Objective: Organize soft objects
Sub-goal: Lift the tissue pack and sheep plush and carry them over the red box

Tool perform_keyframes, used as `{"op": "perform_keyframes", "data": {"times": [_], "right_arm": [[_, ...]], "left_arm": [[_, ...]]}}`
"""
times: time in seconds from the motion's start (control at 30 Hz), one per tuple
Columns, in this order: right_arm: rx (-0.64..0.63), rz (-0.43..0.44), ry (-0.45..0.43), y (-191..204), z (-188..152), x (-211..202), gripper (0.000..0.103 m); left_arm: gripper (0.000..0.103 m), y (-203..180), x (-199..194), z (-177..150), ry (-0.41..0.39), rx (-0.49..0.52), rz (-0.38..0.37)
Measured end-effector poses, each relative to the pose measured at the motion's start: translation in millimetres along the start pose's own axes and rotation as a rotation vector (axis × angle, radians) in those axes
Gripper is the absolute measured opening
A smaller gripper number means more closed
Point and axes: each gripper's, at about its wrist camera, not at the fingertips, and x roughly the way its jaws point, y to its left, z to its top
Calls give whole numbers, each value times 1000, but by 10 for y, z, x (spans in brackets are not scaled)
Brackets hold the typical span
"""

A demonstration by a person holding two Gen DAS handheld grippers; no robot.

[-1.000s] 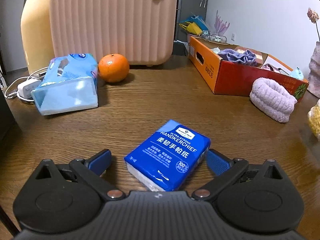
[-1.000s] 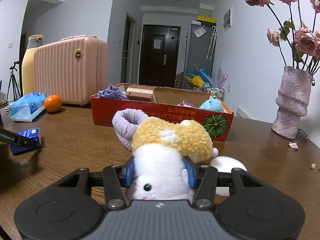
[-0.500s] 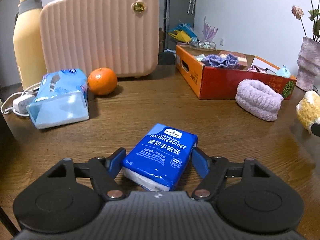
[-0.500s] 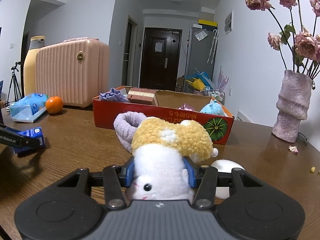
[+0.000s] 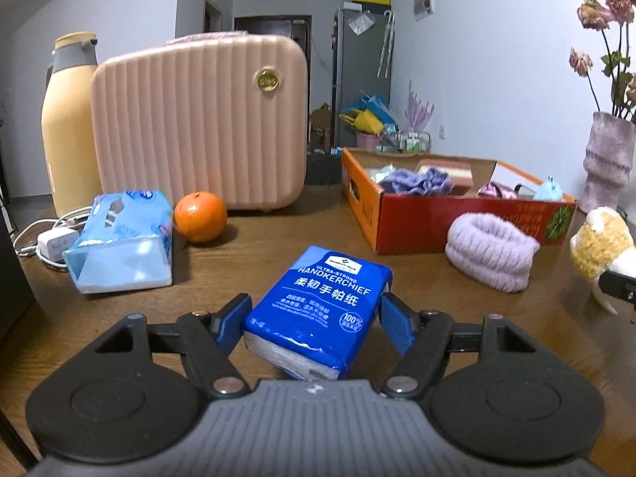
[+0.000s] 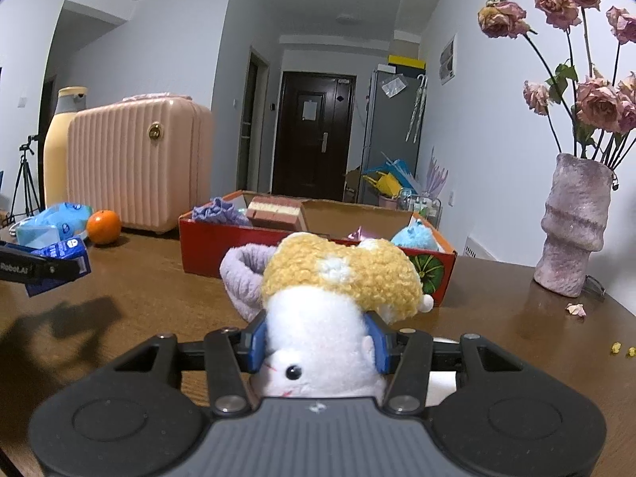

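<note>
The left tool (image 5: pixel 316 320) pinches the blue tissue pack (image 5: pixel 318 310), lifted off the desk (image 5: pixel 278 238). The right tool (image 6: pixel 316 344) squeezes the plush toy (image 6: pixel 330 298). The red box (image 5: pixel 457 214) lies ahead and to the right of the pack, its long side running away; the right tool looks nearer.
</note>
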Motion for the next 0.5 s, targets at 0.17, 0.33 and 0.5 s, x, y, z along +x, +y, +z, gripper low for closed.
{"op": "perform_keyframes", "data": {"times": [0.17,0.33,0.5], "right_arm": [[14,-3,-30,-42,48,-12,49],[27,-4,-58,-77,101,-17,49],[41,-12,-81,-119,153,14,49]], "left_arm": [[72,-146,-21,55,-35,-14,0],[72,-308,-37,114,-69,-26,-5],[71,-450,-26,195,-92,-51,-14]]}}
